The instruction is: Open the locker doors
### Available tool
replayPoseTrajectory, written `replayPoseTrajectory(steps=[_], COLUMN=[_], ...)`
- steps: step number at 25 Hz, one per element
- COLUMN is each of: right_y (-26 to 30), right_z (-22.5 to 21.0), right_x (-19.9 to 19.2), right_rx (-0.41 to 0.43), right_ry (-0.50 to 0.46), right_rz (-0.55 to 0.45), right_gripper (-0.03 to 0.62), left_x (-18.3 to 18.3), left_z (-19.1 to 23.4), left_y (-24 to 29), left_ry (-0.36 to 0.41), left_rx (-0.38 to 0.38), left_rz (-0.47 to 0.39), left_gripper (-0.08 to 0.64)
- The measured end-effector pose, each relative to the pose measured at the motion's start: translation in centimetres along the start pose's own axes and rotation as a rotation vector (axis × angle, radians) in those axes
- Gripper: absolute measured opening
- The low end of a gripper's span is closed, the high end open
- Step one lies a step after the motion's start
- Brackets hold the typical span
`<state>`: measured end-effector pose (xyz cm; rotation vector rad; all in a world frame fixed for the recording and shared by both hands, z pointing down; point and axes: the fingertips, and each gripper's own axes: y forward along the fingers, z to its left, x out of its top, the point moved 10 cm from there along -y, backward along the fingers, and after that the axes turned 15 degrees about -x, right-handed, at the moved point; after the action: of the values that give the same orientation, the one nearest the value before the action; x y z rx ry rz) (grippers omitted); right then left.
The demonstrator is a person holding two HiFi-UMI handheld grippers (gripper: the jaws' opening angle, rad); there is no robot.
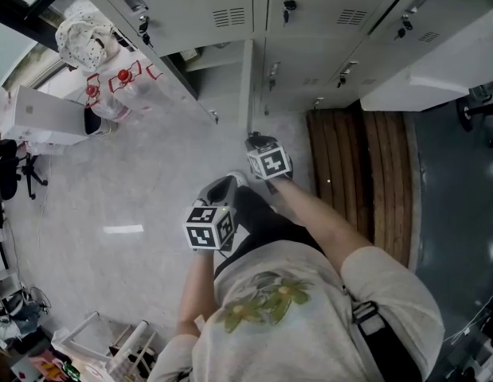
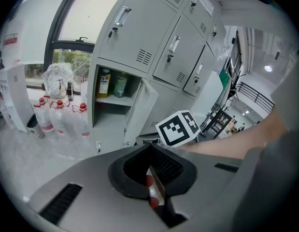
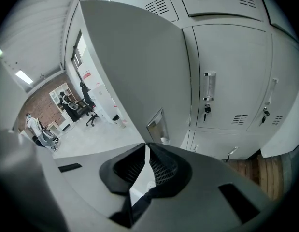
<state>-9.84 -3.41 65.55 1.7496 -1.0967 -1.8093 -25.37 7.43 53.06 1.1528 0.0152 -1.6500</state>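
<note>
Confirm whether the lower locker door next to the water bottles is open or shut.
Open: the locker door stands swung out, and the shelf inside shows two cartons.

Locker door (image 3: 135, 66) matt painted metal; bench (image 1: 373, 181) wood

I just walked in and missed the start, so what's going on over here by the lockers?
A person stands at a bank of grey lockers, a gripper in each hand. One locker door stands swung open, with bottles on the shelf inside. The right gripper is right at that door's handle edge, fingers together, no visible grip. The left gripper hangs back, shut.
</note>
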Motion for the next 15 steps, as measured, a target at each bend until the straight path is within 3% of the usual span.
replayPoseTrajectory(steps=[15], right_y=[-2.1], right_z=[-3.1], right_x=[-1.4], right_rx=[-0.004], right_ry=[0.06], right_rz=[-0.009], right_gripper=[0.049], left_x=[-0.4], left_z=[-2.4], left_y=[1.4], left_ry=[0.034], left_rx=[-0.015], left_rz=[0.012], left_gripper=[0.031])
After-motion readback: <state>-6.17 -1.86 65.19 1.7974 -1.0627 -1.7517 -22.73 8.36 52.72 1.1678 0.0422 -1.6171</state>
